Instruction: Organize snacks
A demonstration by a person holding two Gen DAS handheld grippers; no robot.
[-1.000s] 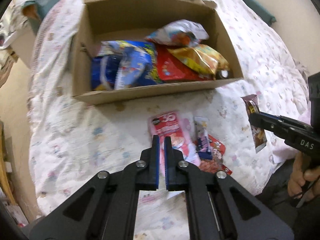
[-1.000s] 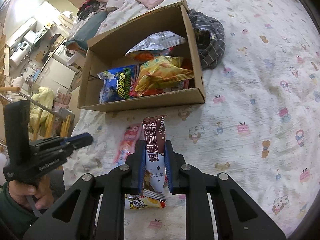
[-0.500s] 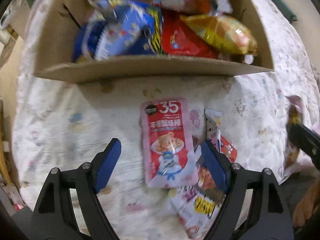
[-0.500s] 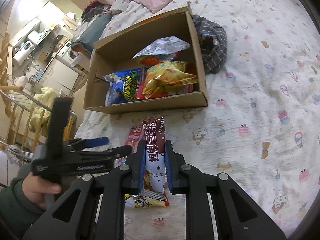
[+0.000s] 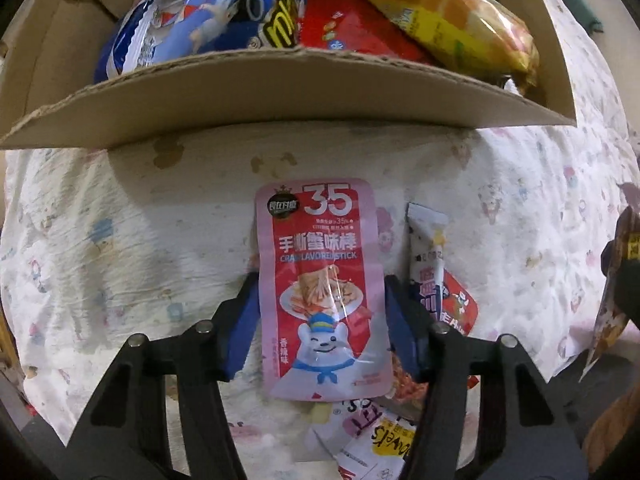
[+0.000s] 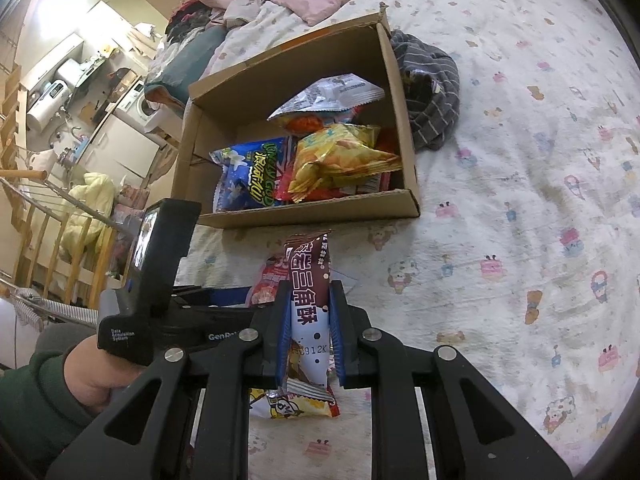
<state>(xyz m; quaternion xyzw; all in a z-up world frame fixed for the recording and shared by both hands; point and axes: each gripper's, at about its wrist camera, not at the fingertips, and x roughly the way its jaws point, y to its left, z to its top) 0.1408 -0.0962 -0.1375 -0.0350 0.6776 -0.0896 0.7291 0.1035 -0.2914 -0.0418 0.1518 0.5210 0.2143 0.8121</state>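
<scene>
A pink and red crab-stick packet (image 5: 322,284) lies flat on the bedsheet in front of the cardboard box (image 5: 280,92). My left gripper (image 5: 320,320) is open, low over it, a blue pad on each side of the packet's edges. My right gripper (image 6: 308,320) is shut on a brown chocolate snack bar (image 6: 309,296) and holds it upright above the sheet, short of the box (image 6: 320,210). The box holds blue (image 6: 248,176), red and yellow (image 6: 340,160) snack bags. The left gripper body shows at the right wrist view's left.
More small packets (image 5: 436,280) lie right of and under the pink one, with a yellow packet (image 6: 292,404) below my right gripper. A grey striped cloth (image 6: 428,92) lies beside the box's right wall. The bed edge drops off at the left.
My left gripper opened and came down toward the pink packet, then narrowed until its pads flank it. My right gripper kept holding the brown bar, hardly moving.
</scene>
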